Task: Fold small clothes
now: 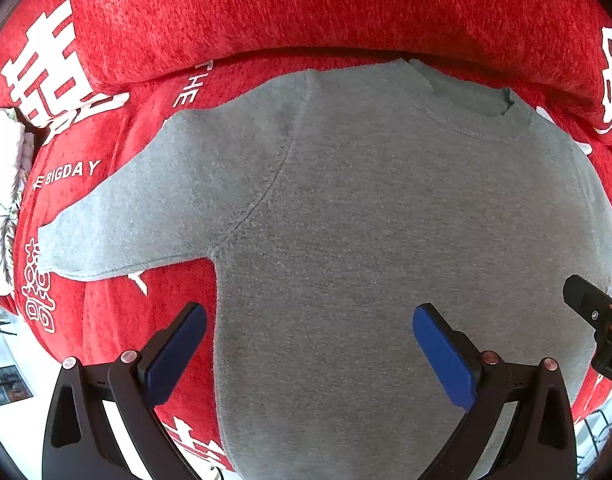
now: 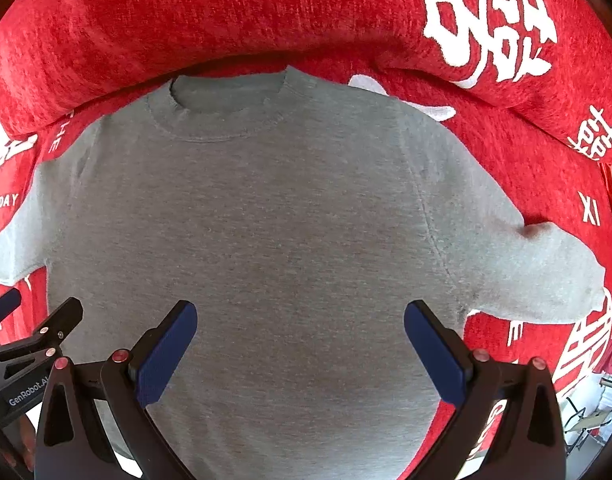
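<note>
T-shirt: a small grey T-shirt (image 1: 366, 220) lies spread flat, front up, on a red blanket (image 1: 266, 8); its round collar (image 2: 222, 116) points away from both cameras, toward a raised roll of the blanket.
Sleeves: both short sleeves are stretched out sideways; the left sleeve (image 1: 118, 220) lies smooth, the right sleeve (image 2: 546, 276) has a small pucker on its upper edge.
Left gripper: the left gripper (image 1: 310, 344) hangs over the shirt's lower left part, jaws spread wide with nothing between them; its left blue pad (image 1: 174, 356) is above the red cloth just beside the shirt's side edge, the other above grey fabric.
Right gripper: the right gripper (image 2: 300, 340) is over the lower middle of the shirt, jaws also wide apart and holding nothing.
Blanket: red with white printed characters and words, among them "BIGDAY" (image 1: 66, 172).
Edges: pale floor (image 1: 10, 420) shows past the blanket at the lower corners.
</note>
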`<state>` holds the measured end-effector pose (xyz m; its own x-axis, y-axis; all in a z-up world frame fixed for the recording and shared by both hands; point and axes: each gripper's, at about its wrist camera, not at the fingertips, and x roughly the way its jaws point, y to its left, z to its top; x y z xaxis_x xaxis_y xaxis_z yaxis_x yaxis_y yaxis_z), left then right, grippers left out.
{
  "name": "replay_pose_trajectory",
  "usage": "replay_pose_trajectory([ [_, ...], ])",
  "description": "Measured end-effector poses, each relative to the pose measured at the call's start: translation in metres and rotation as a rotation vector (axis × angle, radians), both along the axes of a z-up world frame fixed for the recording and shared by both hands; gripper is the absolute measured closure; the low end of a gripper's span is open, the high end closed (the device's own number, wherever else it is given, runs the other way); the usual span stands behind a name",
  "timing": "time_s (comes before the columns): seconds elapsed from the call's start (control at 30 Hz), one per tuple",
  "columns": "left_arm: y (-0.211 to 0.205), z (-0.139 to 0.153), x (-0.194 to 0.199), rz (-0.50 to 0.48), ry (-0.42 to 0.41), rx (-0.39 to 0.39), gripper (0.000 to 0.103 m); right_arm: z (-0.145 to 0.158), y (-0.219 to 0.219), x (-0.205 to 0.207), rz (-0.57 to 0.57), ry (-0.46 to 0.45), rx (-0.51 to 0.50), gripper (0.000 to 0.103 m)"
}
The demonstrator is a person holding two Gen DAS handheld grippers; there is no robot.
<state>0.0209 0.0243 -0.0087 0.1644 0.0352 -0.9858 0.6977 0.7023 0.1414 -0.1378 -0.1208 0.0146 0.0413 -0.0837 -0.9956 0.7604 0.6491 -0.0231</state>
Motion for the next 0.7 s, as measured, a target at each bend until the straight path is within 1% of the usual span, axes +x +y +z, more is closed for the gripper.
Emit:
replay_pose_trajectory([
  [0.2,0.002,0.001,0.003,-0.001,-0.012,-0.010,0.000,0.000,-0.002,-0.001,-0.005,0.002,0.001,0.000],
  [0.7,0.019,-0.002,0.015,0.030,0.002,-0.020,0.000,0.002,0.007,0.009,-0.012,-0.010,0.008,0.000],
])
